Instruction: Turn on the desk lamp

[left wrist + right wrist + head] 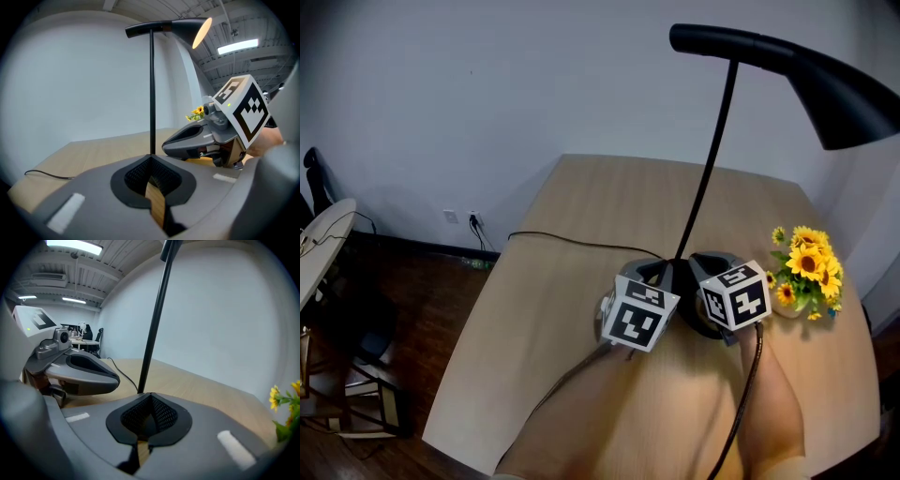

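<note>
While its cone shade glows inside, slim black desk lamp (152, 93), pole upright just ahead of left gripper (151, 159) and right gripper (149, 394), both pairs of jaws pressed together

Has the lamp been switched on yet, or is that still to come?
Done, it seems: the shade of the desk lamp glows warm inside in the left gripper view. In hand: nothing; the left gripper and right gripper are shut and empty, low by the lamp's foot. Left: probably only drawing them away.
</note>
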A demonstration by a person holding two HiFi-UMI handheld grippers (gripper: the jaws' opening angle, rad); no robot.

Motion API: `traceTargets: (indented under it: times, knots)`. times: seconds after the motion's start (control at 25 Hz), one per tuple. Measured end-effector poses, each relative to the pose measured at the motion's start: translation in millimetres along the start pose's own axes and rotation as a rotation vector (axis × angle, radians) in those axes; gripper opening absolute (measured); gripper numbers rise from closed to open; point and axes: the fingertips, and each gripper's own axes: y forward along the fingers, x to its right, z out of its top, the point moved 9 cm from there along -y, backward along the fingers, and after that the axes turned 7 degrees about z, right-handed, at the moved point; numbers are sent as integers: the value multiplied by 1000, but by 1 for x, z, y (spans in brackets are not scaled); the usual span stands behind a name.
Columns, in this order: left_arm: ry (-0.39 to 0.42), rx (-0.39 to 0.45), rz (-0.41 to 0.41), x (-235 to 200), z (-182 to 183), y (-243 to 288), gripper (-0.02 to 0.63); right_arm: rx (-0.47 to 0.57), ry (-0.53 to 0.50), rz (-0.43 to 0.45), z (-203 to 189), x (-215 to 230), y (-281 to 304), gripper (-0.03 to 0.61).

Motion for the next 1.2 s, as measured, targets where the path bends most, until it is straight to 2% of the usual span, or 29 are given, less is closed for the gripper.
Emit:
traceTargets:
  times: [0.2, 0.4, 0.56, 0.68, 0.88, 1.08, 1.2]
  knots:
    - [56, 3, 20, 7, -1, -1, 0, 76, -5, -55, 1, -2, -11, 0]
    - [3, 8, 75, 0, -4, -2, 0, 167, -18, -129, 2, -6, -24, 0]
    - [81, 14, 142, 8, -1, -4, 0, 216, 9, -191, -3, -7, -37, 0]
    - [90, 10, 170, 8, -3, -7, 0, 230, 13, -210, -10, -18, -49, 0]
    - [98, 17, 156, 13, -5, -21, 0, 234, 5, -208, -20, -41, -64, 0]
    - [67, 25, 150, 19, -11, -42, 0, 243, 15, -213, -24, -59, -78, 0]
    - [83, 26, 134, 28, -13, -56, 0, 238, 28, -209, -27, -67, -85, 0]
